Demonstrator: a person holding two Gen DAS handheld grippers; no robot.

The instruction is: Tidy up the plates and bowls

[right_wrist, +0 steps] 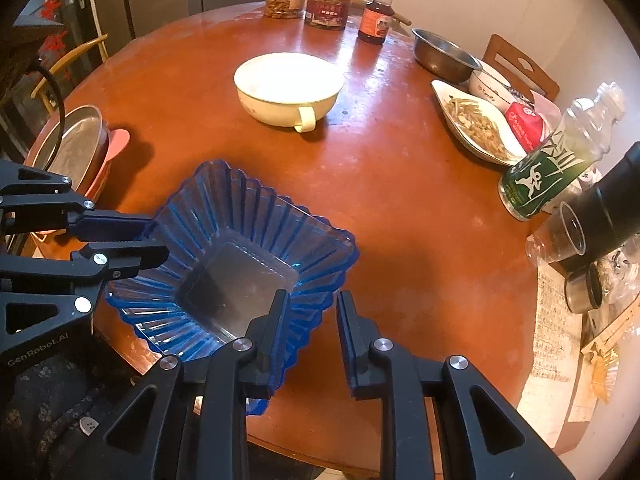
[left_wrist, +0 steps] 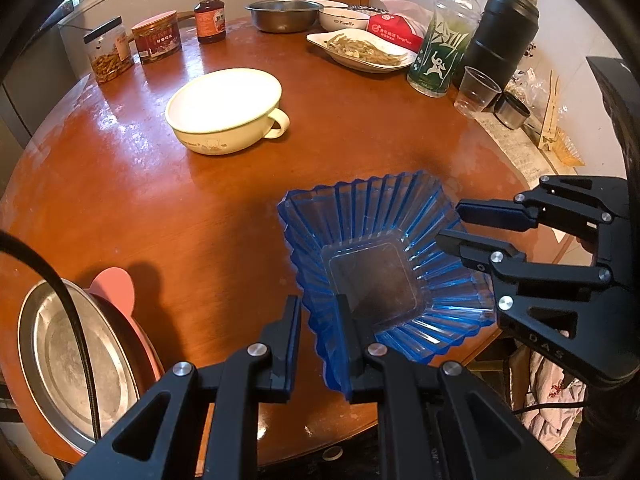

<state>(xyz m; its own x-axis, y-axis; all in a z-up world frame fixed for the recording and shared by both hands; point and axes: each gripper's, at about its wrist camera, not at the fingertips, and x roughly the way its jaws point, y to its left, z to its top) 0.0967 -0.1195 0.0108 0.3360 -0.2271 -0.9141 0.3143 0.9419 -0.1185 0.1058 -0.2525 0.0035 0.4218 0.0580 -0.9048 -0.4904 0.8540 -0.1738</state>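
Observation:
A blue ribbed plastic bowl [left_wrist: 376, 256] sits at the near edge of the round wooden table [left_wrist: 200, 216]; it also shows in the right wrist view [right_wrist: 236, 256]. My left gripper [left_wrist: 320, 320] straddles its near rim, jaws part open around the wall. My right gripper [right_wrist: 312, 316] straddles the opposite rim the same way, and shows in the left wrist view [left_wrist: 452, 224]. A cream bowl with a handle [left_wrist: 226, 110] stands mid-table. A steel plate [left_wrist: 76, 364] rests on a pink plate [left_wrist: 116, 288] at the left edge.
At the back stand jars [left_wrist: 108, 50], a sauce bottle [left_wrist: 209, 14], a steel bowl [left_wrist: 284, 14], a white bowl [left_wrist: 344, 18] and a plate of food [left_wrist: 360, 50]. At the right are a green bottle [left_wrist: 444, 40], a black flask [left_wrist: 504, 32] and a plastic cup [left_wrist: 476, 92].

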